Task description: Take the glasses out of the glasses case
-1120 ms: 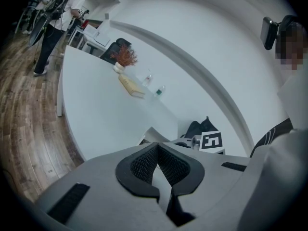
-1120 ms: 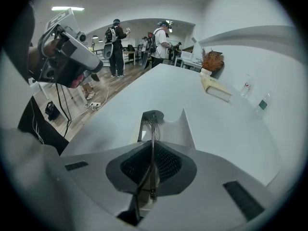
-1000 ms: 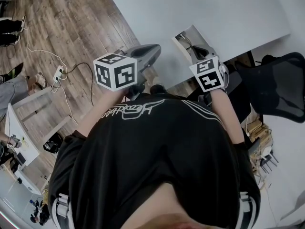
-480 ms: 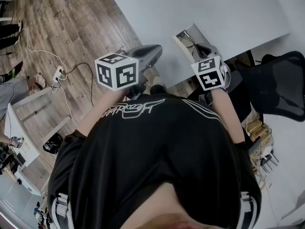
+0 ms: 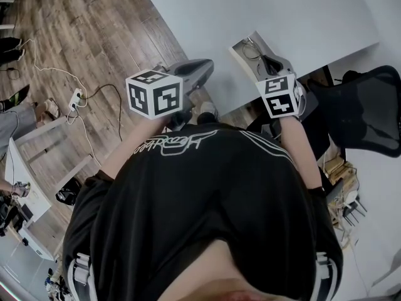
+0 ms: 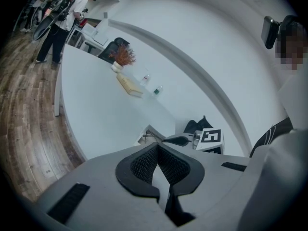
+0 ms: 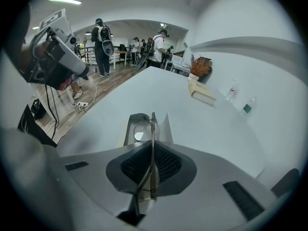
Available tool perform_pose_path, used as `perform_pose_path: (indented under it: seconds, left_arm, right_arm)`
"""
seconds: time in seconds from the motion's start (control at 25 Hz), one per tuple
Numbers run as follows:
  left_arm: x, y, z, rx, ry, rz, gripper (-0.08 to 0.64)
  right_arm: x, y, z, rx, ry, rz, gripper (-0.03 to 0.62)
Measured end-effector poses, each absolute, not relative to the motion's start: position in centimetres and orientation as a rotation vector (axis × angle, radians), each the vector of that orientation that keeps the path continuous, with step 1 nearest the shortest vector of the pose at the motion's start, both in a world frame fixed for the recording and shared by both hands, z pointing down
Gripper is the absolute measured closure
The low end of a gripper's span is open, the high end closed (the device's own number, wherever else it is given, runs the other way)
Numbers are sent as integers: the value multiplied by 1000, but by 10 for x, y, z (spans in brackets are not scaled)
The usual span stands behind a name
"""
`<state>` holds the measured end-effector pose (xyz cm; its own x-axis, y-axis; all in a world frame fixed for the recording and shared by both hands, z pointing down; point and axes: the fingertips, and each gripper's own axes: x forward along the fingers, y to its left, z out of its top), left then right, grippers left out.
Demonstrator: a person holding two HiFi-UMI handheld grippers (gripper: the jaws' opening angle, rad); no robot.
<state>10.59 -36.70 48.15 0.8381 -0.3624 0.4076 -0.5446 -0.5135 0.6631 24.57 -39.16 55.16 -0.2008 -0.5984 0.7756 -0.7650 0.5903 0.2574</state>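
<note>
The right gripper (image 7: 152,154), closed on the thin frame of the glasses (image 7: 152,124) right at the open glasses case (image 7: 131,129), may let them twist or slip, and the left gripper (image 6: 161,163), closed on nothing, leaves the case free to drag

The person (image 5: 207,243) is wearing a black shirt (image 5: 207,193), apparently white-lettered; left gripper (image 5: 202,68) and right gripper (image 5: 266,61) are sporting checkered cubes (image 5: 153,94).

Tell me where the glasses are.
In the right gripper view, the glasses are clamped in the right gripper, over the open glasses case at the near edge of the white table.
</note>
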Motion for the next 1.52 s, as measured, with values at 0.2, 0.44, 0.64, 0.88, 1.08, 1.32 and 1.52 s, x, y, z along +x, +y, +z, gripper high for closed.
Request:
perform_pose_path:
  seconds: [0.2,0.44,0.64,0.88,1.08,1.32,1.52]
  left_arm:
    - [104,-366,474,2183,-652,256,554]
    - [95,-361,460,2212,-651,242,554]
    - [81,-349,437,2253,-639,223,554]
    - [65,-323,405,2307,-609,195,554]
    - [46,-300,379,2360,-592,168,554]
    - [23,-261,352,2410,-566,142,554]
    - [5,-223,331,2455,-533,119,554]
  right_arm:
    - [248,-393,538,1151,-1914,214,572]
    - [240,-390,509,1239,-1963,194,572]
    - [224,-376,472,1332,-2041,209,572]
    - [202,-345,424,1432,-2112,175,572]
    - [179,-314,385,1512,-2184,152,572]
    - [160,-263,338,1636,-2286,154,572]
    - [137,-212,310,1707,-2345,139,572]
